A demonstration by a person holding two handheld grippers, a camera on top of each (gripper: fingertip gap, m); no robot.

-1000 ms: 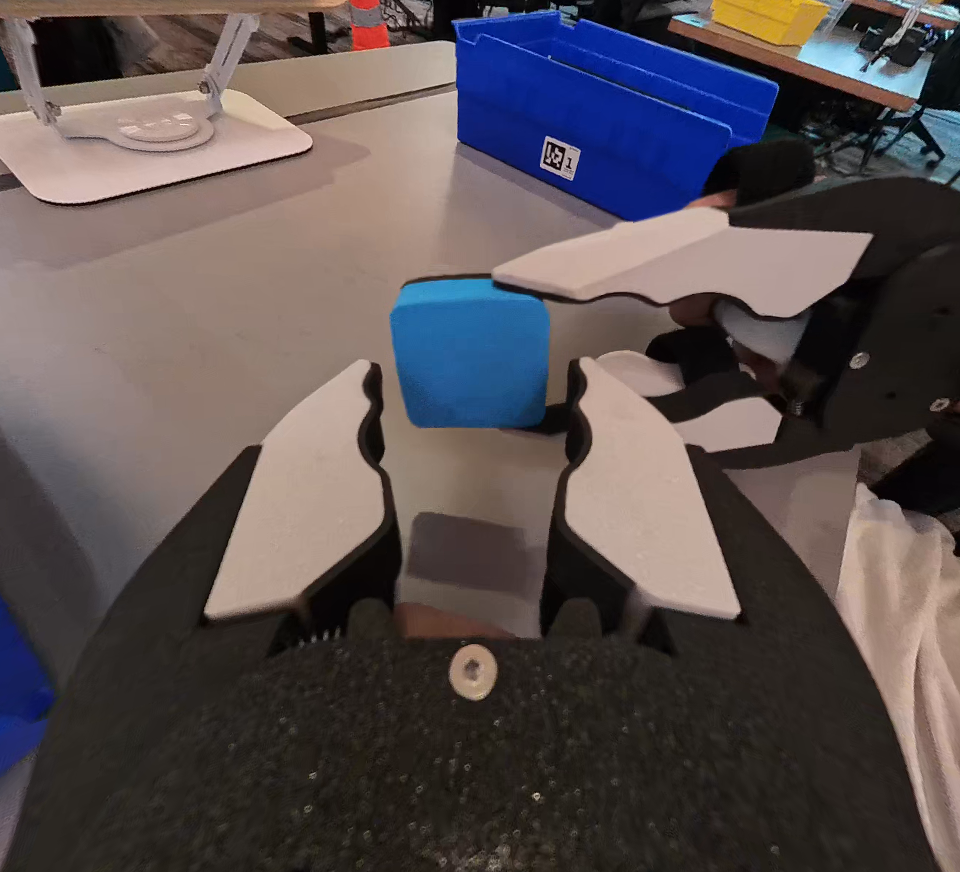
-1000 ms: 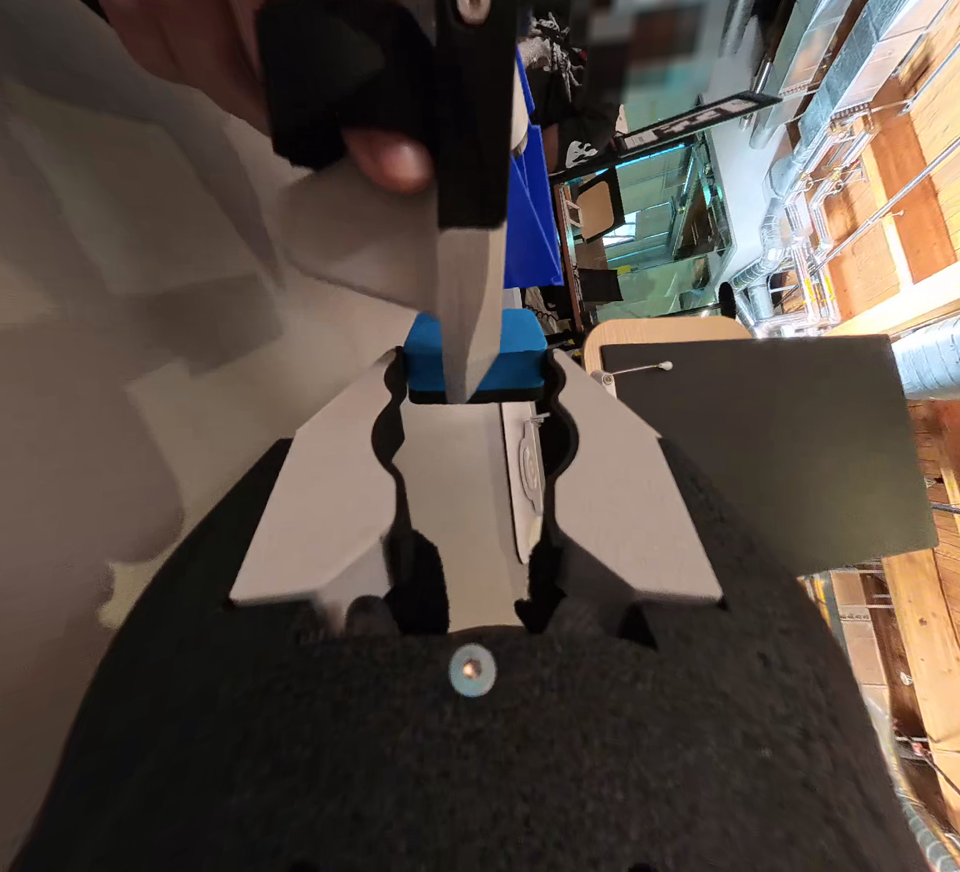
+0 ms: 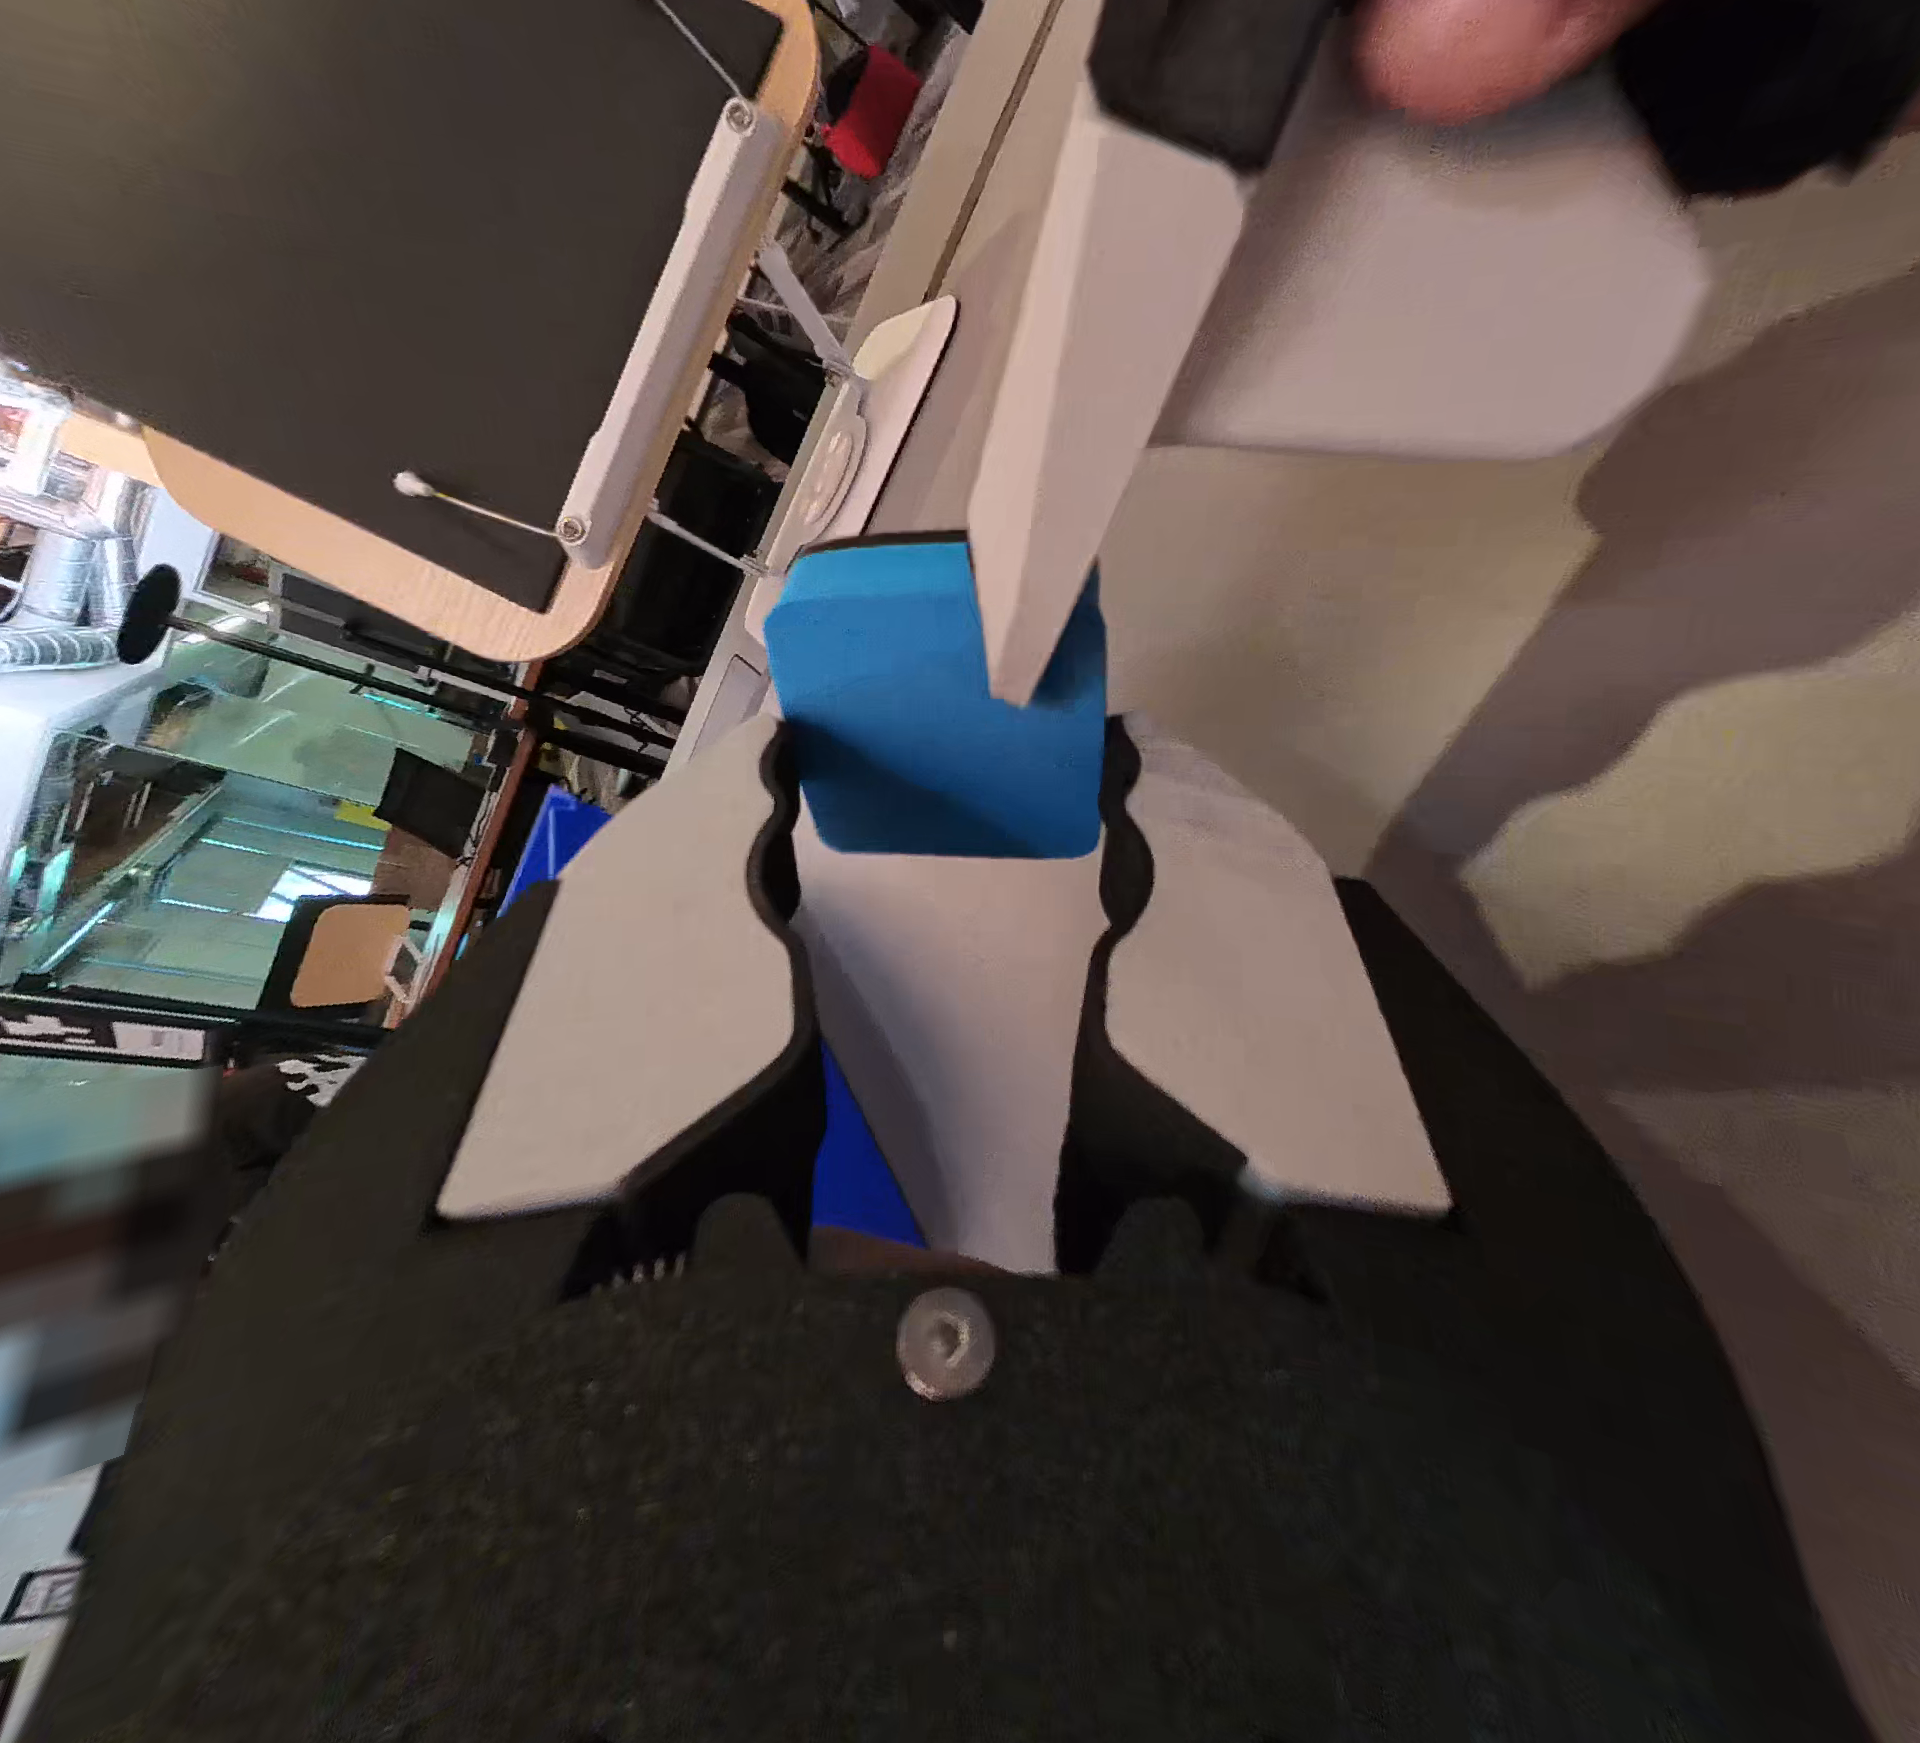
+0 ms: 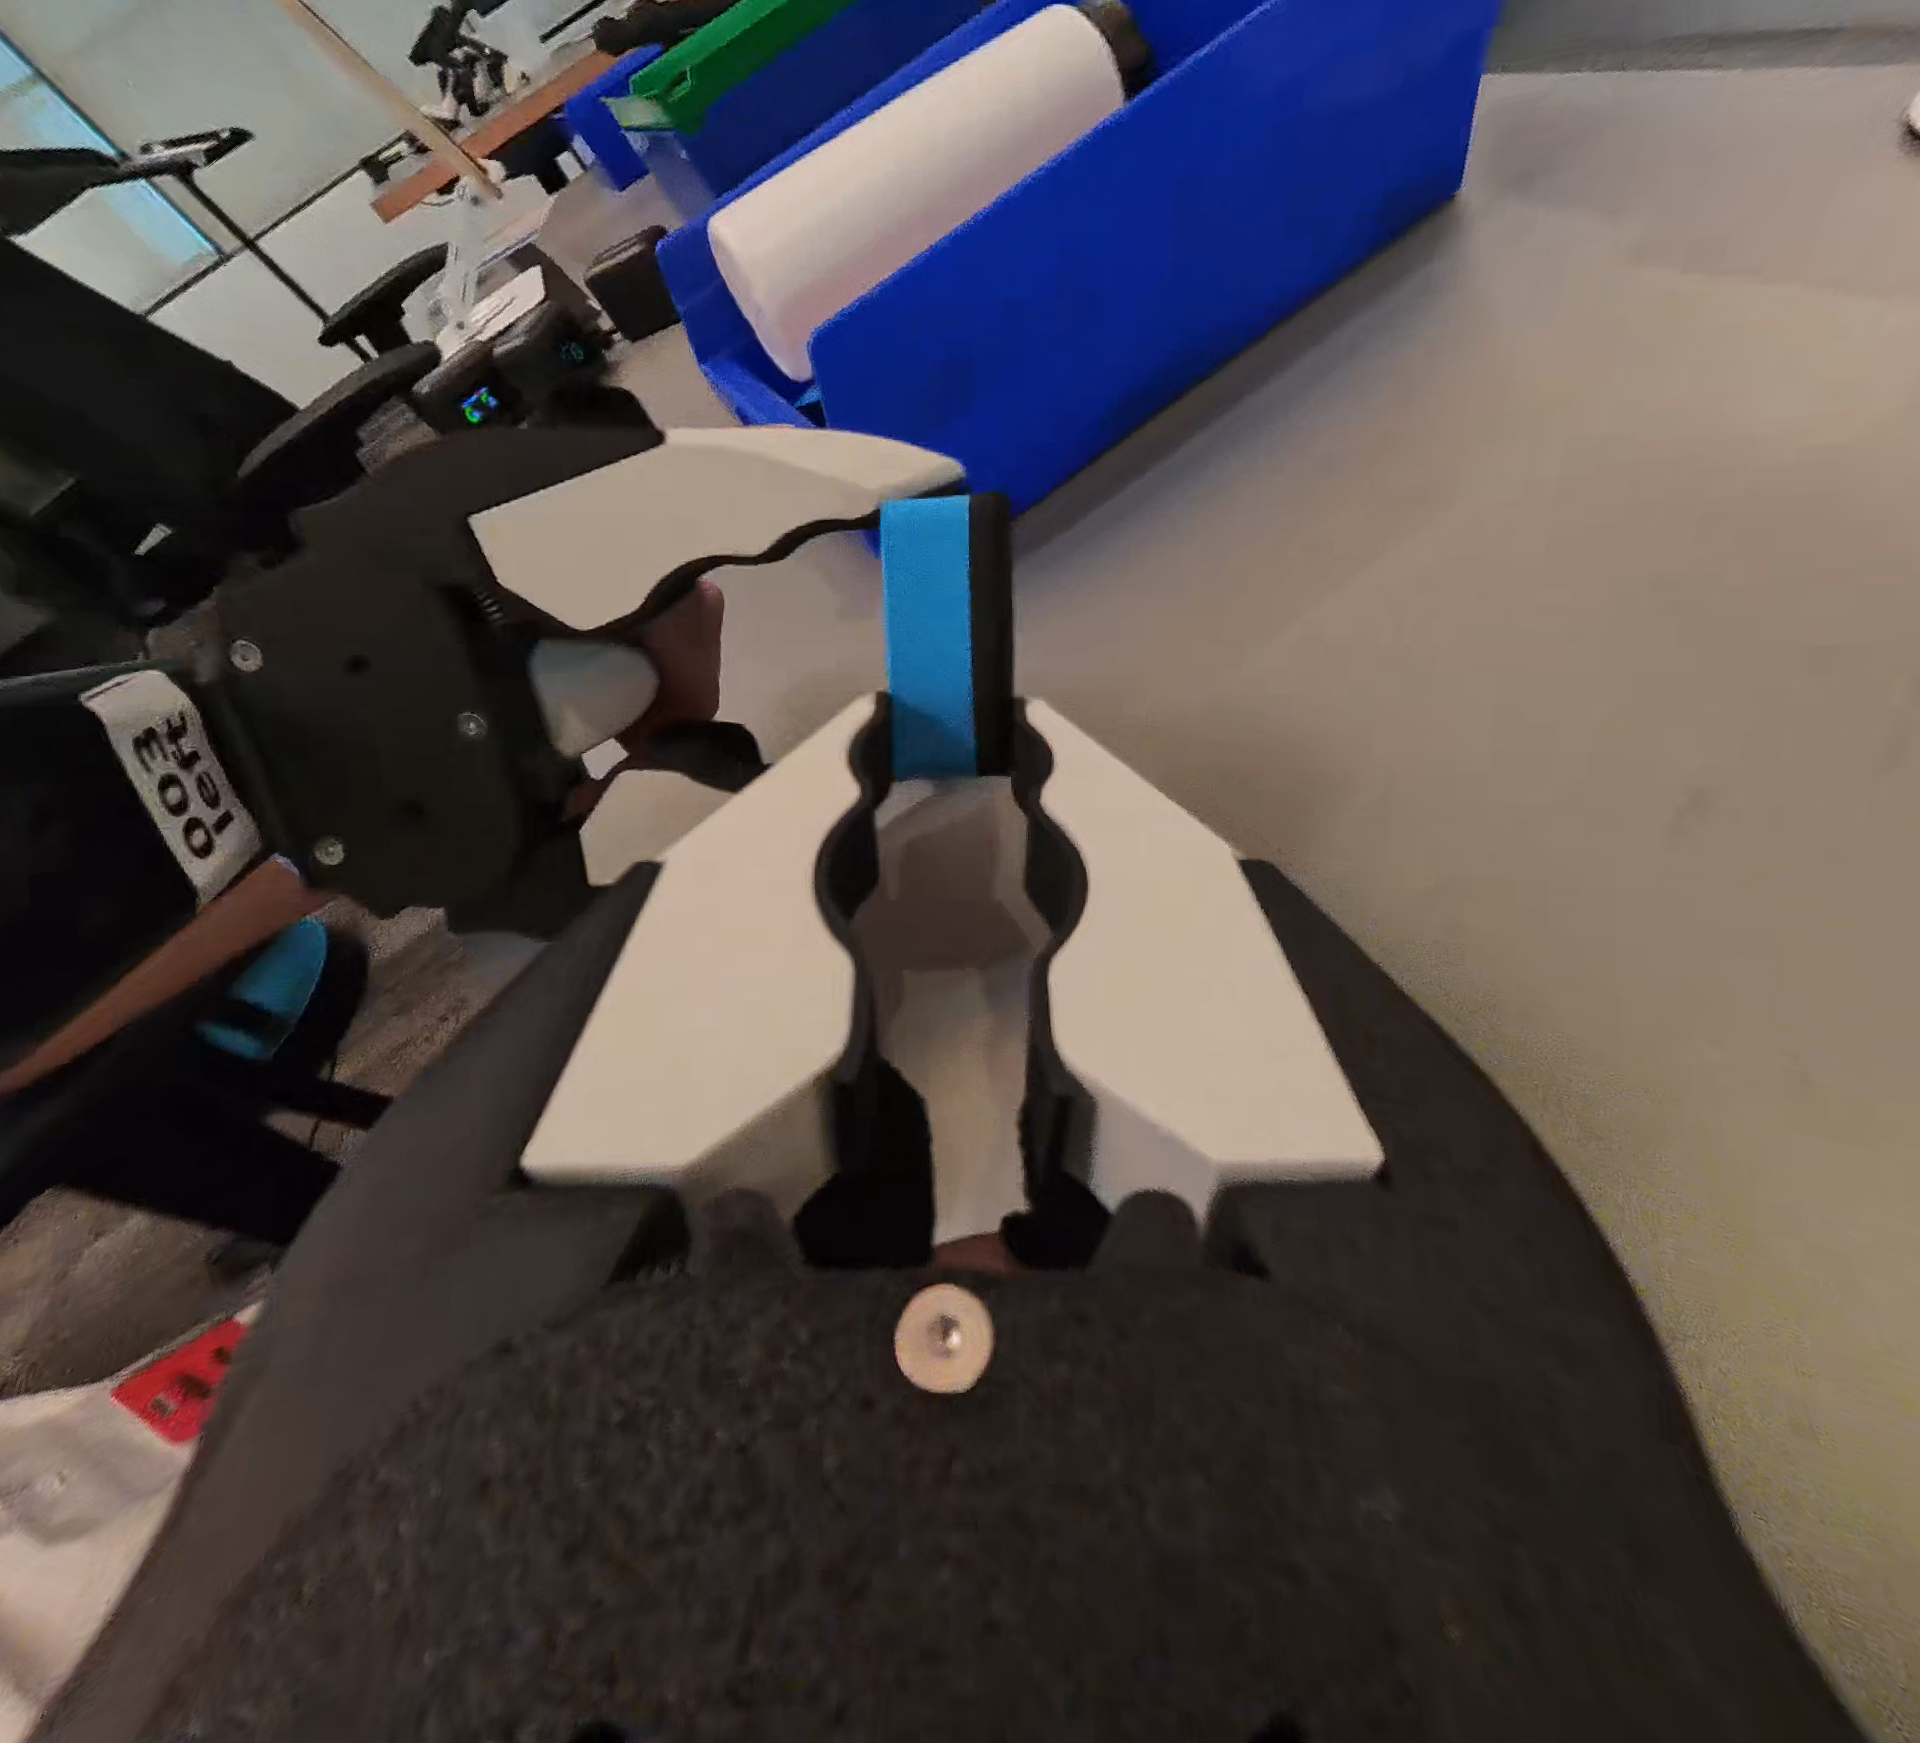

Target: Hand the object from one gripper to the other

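Note:
A blue foam block (image 3: 914, 737) with a black backing is held in the air between both grippers. In the left wrist view my left gripper (image 3: 940, 758) has its fingertips pressed on the block's two side edges. One finger (image 3: 1060, 446) of the right gripper crosses the block's face from above. In the right wrist view the block (image 4: 928, 633) stands edge-on. My right gripper (image 4: 945, 727) is shut on its thin blue and black sides. The left gripper's upper finger (image 4: 727, 488) rests on the block's top; its lower finger is mostly hidden.
A blue bin (image 4: 1143, 259) holding a white roll (image 4: 914, 155) stands on the grey table (image 4: 1558, 550) just behind the block. A second blue bin with a green lid (image 4: 790, 20) is farther back. A dark board on a white stand (image 3: 364, 187) is beside the table. The tips of both grippers are at nearly the same place.
The left gripper was open with the block just ahead of it, held by the right gripper. Now its fingertips are closed on the block. Both views have rolled about a quarter turn.

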